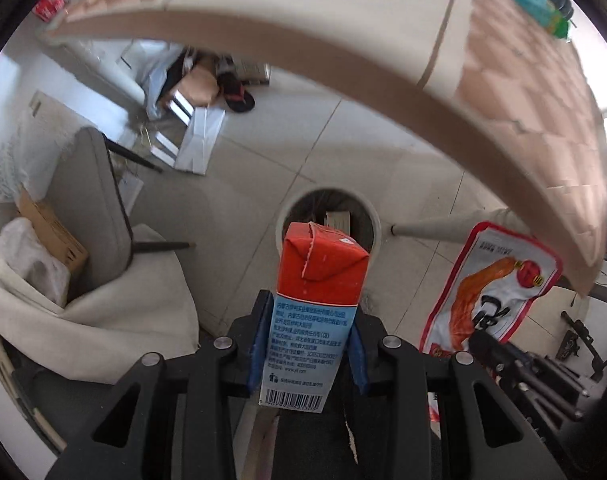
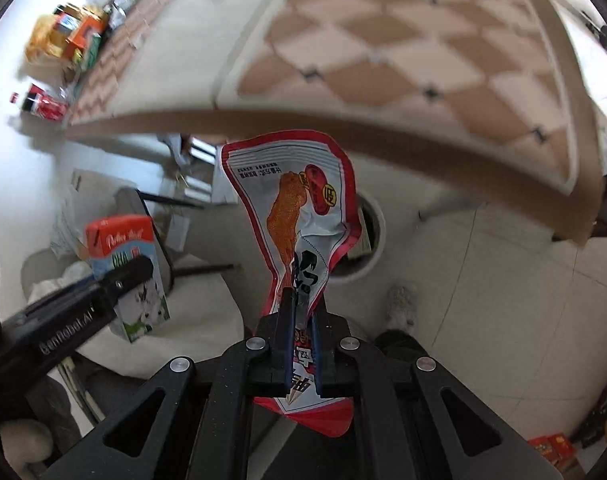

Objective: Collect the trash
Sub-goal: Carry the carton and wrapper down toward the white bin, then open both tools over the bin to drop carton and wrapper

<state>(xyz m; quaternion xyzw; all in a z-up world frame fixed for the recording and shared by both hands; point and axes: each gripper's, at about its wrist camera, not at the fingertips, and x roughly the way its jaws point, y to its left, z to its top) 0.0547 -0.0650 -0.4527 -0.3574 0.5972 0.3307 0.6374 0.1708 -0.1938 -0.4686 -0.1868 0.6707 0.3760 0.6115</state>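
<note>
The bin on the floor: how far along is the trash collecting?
Done: one flat box already lies in the bin. In hand: the left hand-held gripper clamps a carton above the bin; the right hand-held gripper pinches a wrapper. Left: dropping both, plus bottles remaining on the table.

left gripper [image 1: 307,344]: matte black linkage arms, triangular cutouts, round silver screw heads, blue finger pads [image 1: 258,348]
right gripper [image 2: 301,320]: same black frame, silver screws, thin blue pads
marking: white "GenRobot.AI" lettering on left gripper's side, 9 o'clock in right view
</note>
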